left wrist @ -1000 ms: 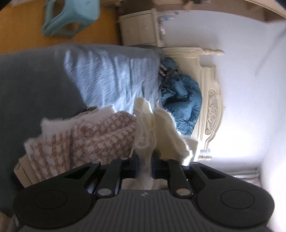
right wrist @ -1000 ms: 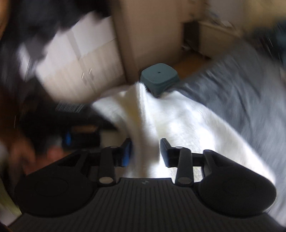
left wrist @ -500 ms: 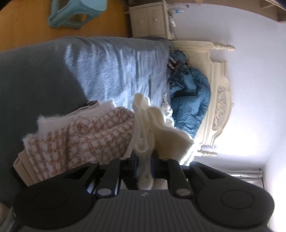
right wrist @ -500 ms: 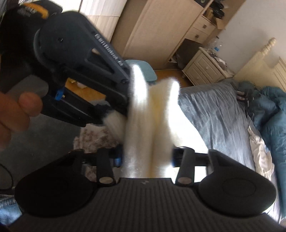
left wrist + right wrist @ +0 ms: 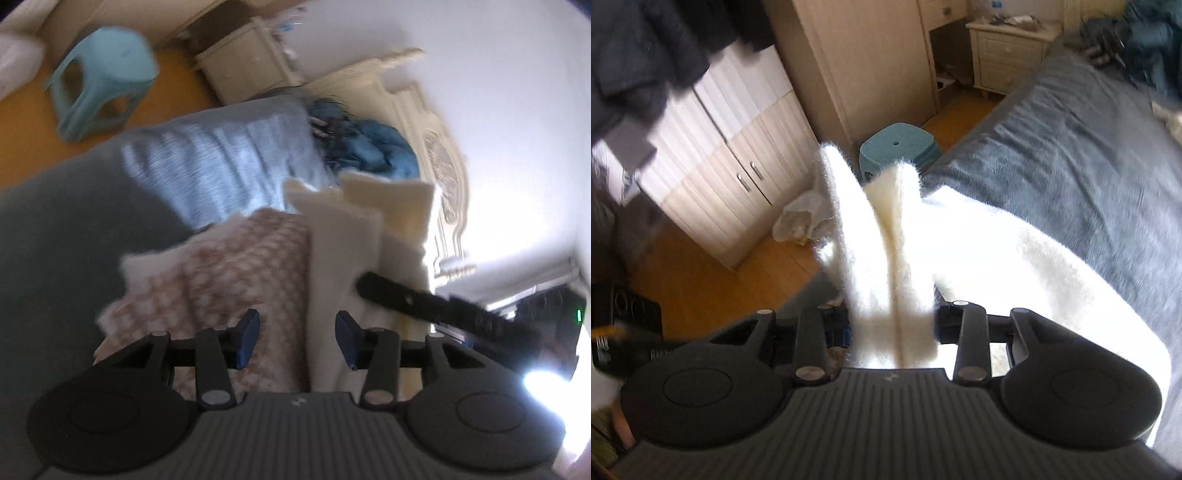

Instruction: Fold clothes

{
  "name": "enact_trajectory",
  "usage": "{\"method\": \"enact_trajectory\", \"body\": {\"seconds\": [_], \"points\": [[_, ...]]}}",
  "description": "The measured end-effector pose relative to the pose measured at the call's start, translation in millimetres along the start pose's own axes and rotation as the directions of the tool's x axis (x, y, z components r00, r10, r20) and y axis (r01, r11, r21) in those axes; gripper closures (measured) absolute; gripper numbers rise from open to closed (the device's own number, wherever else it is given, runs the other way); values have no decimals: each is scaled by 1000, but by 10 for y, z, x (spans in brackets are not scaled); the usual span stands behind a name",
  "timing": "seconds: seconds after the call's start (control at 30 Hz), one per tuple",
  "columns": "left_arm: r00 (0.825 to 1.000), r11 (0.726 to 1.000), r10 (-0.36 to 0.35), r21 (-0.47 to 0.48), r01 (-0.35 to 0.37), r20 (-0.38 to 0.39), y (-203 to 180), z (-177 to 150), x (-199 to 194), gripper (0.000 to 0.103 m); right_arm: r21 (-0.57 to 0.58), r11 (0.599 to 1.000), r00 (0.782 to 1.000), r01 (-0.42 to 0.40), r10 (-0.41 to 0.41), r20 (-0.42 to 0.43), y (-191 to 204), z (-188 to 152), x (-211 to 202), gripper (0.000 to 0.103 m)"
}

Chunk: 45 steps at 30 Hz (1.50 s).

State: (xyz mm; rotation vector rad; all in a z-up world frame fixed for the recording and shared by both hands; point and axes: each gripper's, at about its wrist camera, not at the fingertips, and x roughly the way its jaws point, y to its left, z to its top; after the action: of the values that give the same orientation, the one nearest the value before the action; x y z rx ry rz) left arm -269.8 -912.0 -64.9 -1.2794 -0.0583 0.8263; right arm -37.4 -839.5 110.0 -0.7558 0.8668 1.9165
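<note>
Having just been opening, the left gripper point(image 5: 297, 341) is releasing the cream sweater point(image 5: 343, 258) beside the houndstooth stack point(image 5: 236, 266) on the bed's point(image 5: 1071, 147) edge, while the right gripper point(image 5: 892, 328), closing further, is pinching its doubled fold, probably for laying down flat next.

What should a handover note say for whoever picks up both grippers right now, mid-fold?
Left gripper: its fingers have just been opening; the cream fluffy garment hangs between them, unpressed.
Right gripper: shut on a bunched fold of the same garment, fingers just closing further.
The rest of it lies on the grey bed. A pink houndstooth piece lies folded alongside.
Done: houndstooth piece looks folded. Left: lay the cream garment flat and finish its fold.
</note>
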Motion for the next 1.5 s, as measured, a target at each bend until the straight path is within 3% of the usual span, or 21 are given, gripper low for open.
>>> {"method": "enact_trajectory", "body": {"seconds": [0.2,0.3,0.57,0.67,0.7,0.77,0.87,0.93,1.0,1.07,1.13,1.17,1.37,1.5], "points": [[1000,988,-12,155,12,-2,-315,7,110,58,75,996,999,-46,46,9,21,-131,-54,69],[999,973,45,228,-41,-16,-446,-41,185,61,80,995,998,-54,53,14,-34,-101,-54,69],[999,964,35,264,-28,-22,-507,-31,322,61,89,994,998,-56,53,30,-153,-23,-3,69],[999,979,-9,203,17,-42,-378,-14,343,65,81,994,997,-70,68,28,-173,-14,-1,69],[998,987,-40,153,47,-48,-304,-10,353,79,83,994,997,-75,73,26,-177,-15,-5,69],[997,994,-55,92,61,-60,-220,-27,370,92,88,993,996,-85,83,21,-185,-14,-15,70],[998,993,4,117,3,-64,-218,-82,354,93,105,991,996,-87,85,15,-198,-14,-38,70],[998,996,-3,84,9,-66,-192,-91,333,92,94,992,997,-78,77,18,-181,-30,-54,70],[997,998,10,60,-5,-72,-187,-79,357,75,71,995,998,-66,66,15,-137,-43,-43,69],[997,999,27,48,-23,-76,-188,-67,394,70,32,998,999,-46,46,9,-63,-40,-7,69],[996,998,43,58,-39,-72,-195,-57,443,76,-12,1000,1000,-20,20,11,7,-41,17,69],[996,997,52,63,-47,-70,-198,-52,468,91,-33,999,1000,-6,6,15,37,-44,22,70],[998,997,58,-43,-59,-31,-200,-98,297,95,-134,988,995,74,-65,70,156,-48,-79,77],[999,997,49,-59,-50,-7,-340,-243,-7,96,-168,983,994,78,-63,93,203,-49,-231,78]]}}
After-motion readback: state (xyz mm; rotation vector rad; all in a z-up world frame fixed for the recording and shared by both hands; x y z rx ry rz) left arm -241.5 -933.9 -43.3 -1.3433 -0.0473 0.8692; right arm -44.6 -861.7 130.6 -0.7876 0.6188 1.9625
